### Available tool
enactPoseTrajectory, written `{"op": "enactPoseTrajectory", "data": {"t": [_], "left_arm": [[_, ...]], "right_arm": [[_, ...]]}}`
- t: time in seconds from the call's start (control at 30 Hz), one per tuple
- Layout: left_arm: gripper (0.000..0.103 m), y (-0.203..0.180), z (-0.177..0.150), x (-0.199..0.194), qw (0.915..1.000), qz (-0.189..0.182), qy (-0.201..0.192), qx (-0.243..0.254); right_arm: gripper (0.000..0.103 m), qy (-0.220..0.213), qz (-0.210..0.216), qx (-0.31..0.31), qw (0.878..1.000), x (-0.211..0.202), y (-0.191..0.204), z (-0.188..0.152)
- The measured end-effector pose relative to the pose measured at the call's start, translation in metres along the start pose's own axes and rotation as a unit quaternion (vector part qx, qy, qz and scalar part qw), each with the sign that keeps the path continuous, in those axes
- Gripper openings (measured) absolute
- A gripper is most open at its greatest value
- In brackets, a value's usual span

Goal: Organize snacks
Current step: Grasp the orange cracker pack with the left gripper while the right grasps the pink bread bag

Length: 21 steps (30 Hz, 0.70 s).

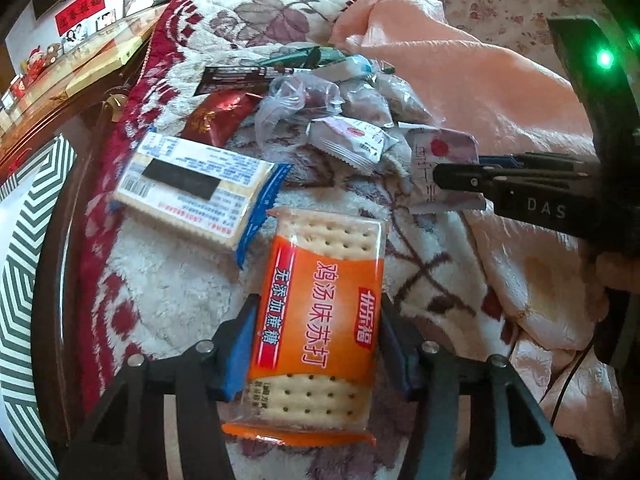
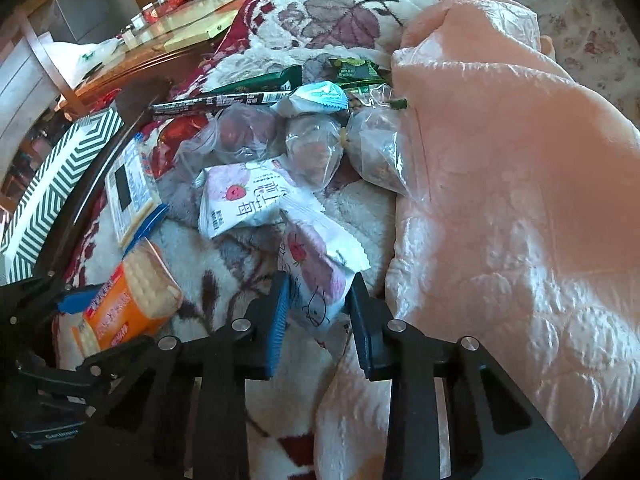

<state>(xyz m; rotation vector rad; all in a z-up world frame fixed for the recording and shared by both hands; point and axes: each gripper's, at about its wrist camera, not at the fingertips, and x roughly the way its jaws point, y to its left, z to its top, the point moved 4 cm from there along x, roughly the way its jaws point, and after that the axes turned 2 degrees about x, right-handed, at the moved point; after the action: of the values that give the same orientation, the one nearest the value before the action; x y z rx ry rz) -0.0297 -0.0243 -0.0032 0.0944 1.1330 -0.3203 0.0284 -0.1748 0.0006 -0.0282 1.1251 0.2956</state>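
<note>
Glossy orange cracker pack [image 1: 320, 320] (flat, rectangular)

Left tool [image 1: 318, 332] angled down, jaws half-closed, apparently gripping; right tool [image 2: 318, 308] angled down, jaws clamped.

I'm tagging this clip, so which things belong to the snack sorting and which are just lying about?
Job:
orange cracker pack between the left gripper fingers
strawberry snack packet in the right gripper
blue cracker pack
clear bagged snacks

Lying about:
floral blanket
peach quilt

Both grippers [image 1: 320, 344] [image 2: 318, 312] had black plastic arms, blue finger pads [image 2: 277, 322], silver round screws and white "DAS" lettering.
</note>
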Motion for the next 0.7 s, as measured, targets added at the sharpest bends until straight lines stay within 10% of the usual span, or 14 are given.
{"op": "enactPoseTrajectory", "data": {"t": [0.23, 0.47, 0.7], "left_arm": [[0.058, 0.005, -0.001, 0.003, 0.9999, 0.004, 0.002, -0.010], [0.057, 0.000, 0.002, 0.008, 0.9997, 0.024, 0.001, -0.003], [0.057, 0.000, 0.002, 0.005, 0.9998, 0.017, -0.003, -0.004]], "right_arm": [[0.060, -0.016, 0.012, 0.041, 0.999, 0.003, -0.004, 0.000], [0.060, 0.004, -0.053, 0.031, 0.998, 0.025, 0.002, 0.005], [0.045, 0.014, -0.024, 0.029, 0.999, 0.017, -0.010, 0.001]]}}
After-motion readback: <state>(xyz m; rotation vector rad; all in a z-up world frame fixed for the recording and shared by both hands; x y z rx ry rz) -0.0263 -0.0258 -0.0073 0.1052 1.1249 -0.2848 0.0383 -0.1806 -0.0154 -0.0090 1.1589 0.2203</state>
